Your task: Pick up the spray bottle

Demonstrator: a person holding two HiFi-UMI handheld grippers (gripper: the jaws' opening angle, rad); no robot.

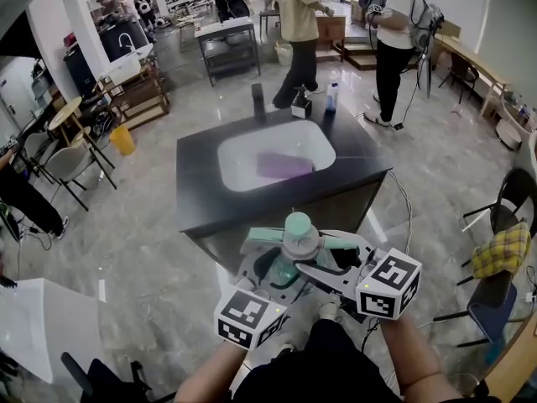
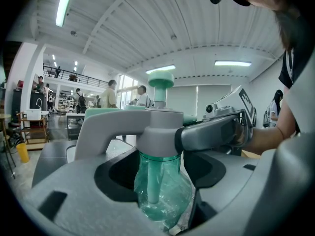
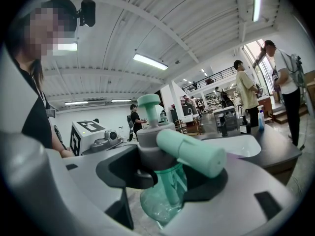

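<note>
While you hold both grippers close to your body, the bottle (image 1: 299, 240) hangs between them over the floor (image 1: 126, 250), just short of the near edge of the counter (image 1: 201, 200).

Left gripper (image 1: 273, 269): its jaws are closed in on the bottle's body from both sides, right under the head. The bottle fills the curved dark recess between them.

Right gripper (image 1: 331, 263): its jaws clasp the same bottle at about the same height. The nozzle (image 3: 192, 151) sticks out over the nearer jaw.

Room: ahead of both grippers the counter blocks the way, with its sink (image 1: 239, 145) set into the middle. To the left of the left gripper the floor lies open. To the right of the right gripper stands a chair (image 1: 495, 296) with a cloth (image 1: 501, 250) over it, well apart from the jaws.

Materials:
- The bottle's body is clear teal plastic, rounded, with a pale tube showing inside.
- Its head is opaque grey and carries a teal knob on a thin stem.
- The nozzle is a smooth teal cylinder.
- The jaws are matt grey.
- Each gripper's cube is white with black square markers.
- The counter is dark and flat with straight edges.
- The sink is white with rounded corners.
- The floor is glossy grey stone.
</note>
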